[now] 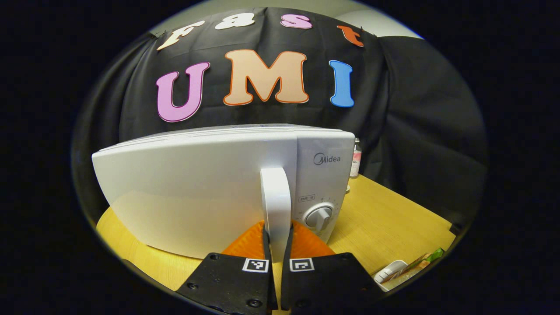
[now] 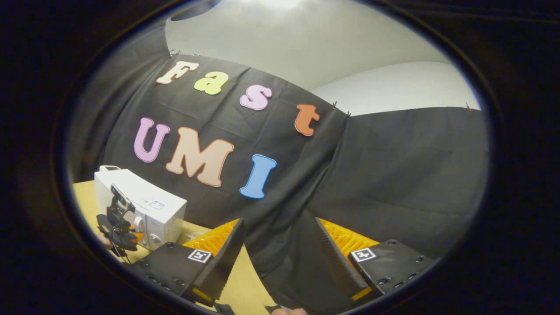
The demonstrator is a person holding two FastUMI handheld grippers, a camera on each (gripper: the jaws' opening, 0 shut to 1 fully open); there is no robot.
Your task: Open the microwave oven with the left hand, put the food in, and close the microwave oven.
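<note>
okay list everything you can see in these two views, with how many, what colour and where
microwave oven: one, white, on the table, door shut
door handle: one, white, upright, between the left gripper's fingers
dial: one, white, right of the handle
table: one, yellow wood
bottle: one, pinkish, behind the microwave
food tray: one, white, on the table's near right edge
left gripper: one, shut on the door handle
right gripper: one, open, raised, holding nothing
</note>
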